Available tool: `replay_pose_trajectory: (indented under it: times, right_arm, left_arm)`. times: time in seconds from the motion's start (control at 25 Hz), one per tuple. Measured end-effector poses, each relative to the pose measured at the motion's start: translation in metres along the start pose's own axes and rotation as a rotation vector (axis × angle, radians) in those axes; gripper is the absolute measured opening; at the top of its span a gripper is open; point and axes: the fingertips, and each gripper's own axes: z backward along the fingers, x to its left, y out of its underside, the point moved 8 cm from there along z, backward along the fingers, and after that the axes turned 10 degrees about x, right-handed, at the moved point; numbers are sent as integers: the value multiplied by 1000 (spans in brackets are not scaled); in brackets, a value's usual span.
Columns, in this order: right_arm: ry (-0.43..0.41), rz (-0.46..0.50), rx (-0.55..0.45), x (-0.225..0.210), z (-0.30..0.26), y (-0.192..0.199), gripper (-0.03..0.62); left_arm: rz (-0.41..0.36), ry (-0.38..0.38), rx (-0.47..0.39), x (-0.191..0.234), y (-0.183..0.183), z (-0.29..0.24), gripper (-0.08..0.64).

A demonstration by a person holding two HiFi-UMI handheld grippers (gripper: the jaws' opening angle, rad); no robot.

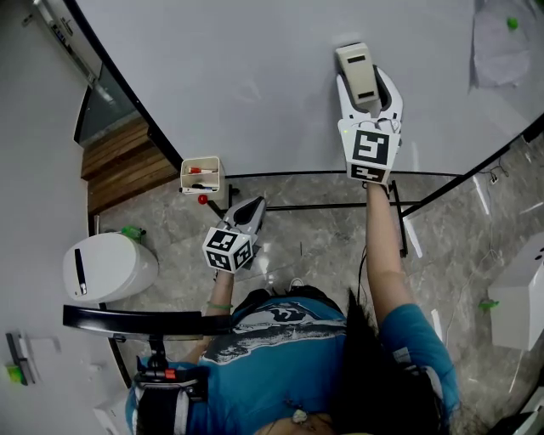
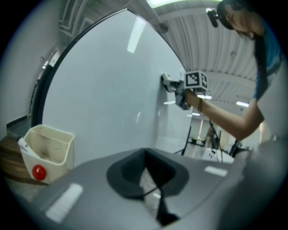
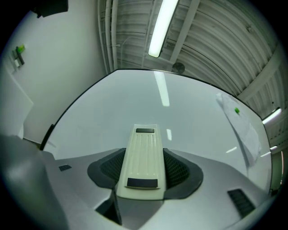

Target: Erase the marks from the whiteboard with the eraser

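The whiteboard [image 1: 255, 76] fills the upper head view and looks plain white; I see no marks on it. My right gripper [image 1: 364, 85] is raised against it, shut on a cream eraser [image 1: 357, 75] that lies flat on the board. In the right gripper view the eraser [image 3: 143, 161] sits lengthwise between the jaws, pointing at the board [image 3: 112, 117]. My left gripper [image 1: 245, 214] hangs low beside the board's lower edge, shut with nothing in it; its jaws [image 2: 150, 173] meet in the left gripper view. The right gripper [image 2: 173, 87] shows there too, against the board.
A cream marker holder [image 1: 201, 175] with a red cap hangs at the board's lower left; it appears as the cream marker holder [image 2: 45, 150]. A paper sheet with a green magnet [image 1: 512, 24] is at the board's upper right. The stand's black bars [image 1: 340, 206] cross the marble floor.
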Motion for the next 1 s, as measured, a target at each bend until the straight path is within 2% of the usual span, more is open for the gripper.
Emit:
replay_pose_trajectory:
  times: [0.36, 0.56, 0.64, 0.76, 0.88, 1.0]
  right_arm:
    - [-220, 207, 60, 148, -6, 17, 262]
    - [-292, 258, 100, 191, -10, 31, 262]
    - [-307, 230, 101, 190, -8, 31, 262]
    - [-295, 121, 73, 164, 4, 22, 262]
    - [-229, 9, 35, 115, 12, 12, 262]
    - [-126, -38, 25, 53, 14, 8, 262]
  left_arm:
    - [17, -30, -5, 7, 4, 17, 5]
    - [34, -53, -2, 14, 10, 26, 5]
    - [39, -52, 1, 15, 12, 26, 5]
    - [45, -44, 4, 15, 15, 23, 5]
    - [42, -31, 5, 15, 13, 18, 5]
    - [35, -11, 6, 11, 11, 10, 5]
